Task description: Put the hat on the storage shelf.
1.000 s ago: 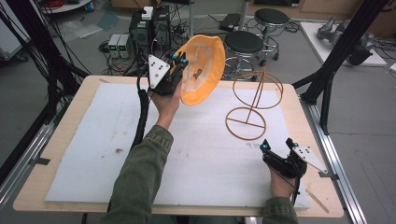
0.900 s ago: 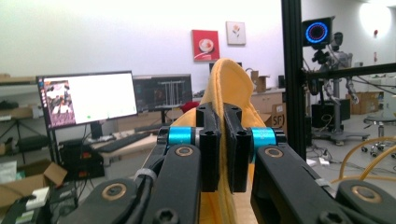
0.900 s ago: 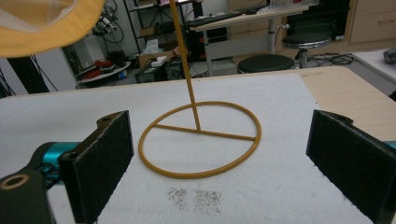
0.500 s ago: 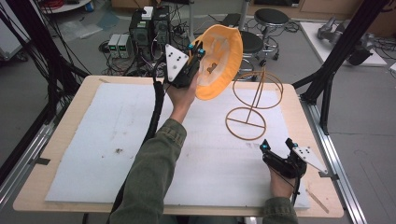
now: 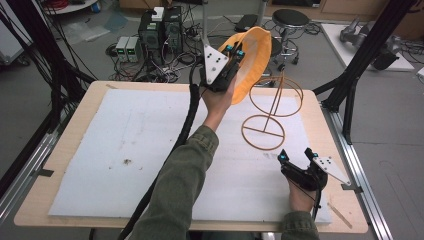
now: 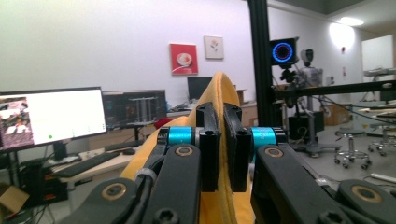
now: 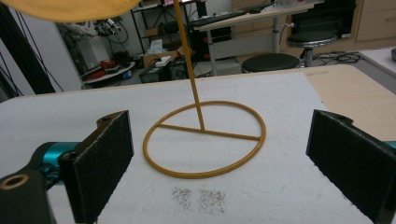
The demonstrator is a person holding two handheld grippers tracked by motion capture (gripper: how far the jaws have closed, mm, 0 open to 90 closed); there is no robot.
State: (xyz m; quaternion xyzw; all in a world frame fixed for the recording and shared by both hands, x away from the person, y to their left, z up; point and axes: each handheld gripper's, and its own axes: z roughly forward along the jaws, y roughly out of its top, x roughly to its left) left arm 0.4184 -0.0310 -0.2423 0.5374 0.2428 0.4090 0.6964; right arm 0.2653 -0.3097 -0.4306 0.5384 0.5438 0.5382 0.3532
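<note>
An orange fabric hat (image 5: 252, 60) is held up in the air above the table's far edge, its brim pinched in my left gripper (image 5: 234, 50). In the left gripper view the jaws stand shut on the orange brim (image 6: 223, 140). A brass-coloured wire stand (image 5: 270, 107) with a ring base and a ring top stands on the white mat to the hat's right. My right gripper (image 5: 296, 156) rests open near the front right of the mat. The stand's base ring (image 7: 205, 140) lies just ahead of its wide-apart pads (image 7: 100, 163).
White foam mat (image 5: 125, 150) covers most of the wooden table (image 5: 330, 130). Small dark crumbs (image 5: 127, 161) lie on the mat at left and more (image 7: 198, 198) in front of the right gripper. Black frame posts stand at both table sides; stools and computers sit beyond.
My left gripper has carried the hat to the right and higher, closer over the stand's top ring. The right gripper has stayed put.
</note>
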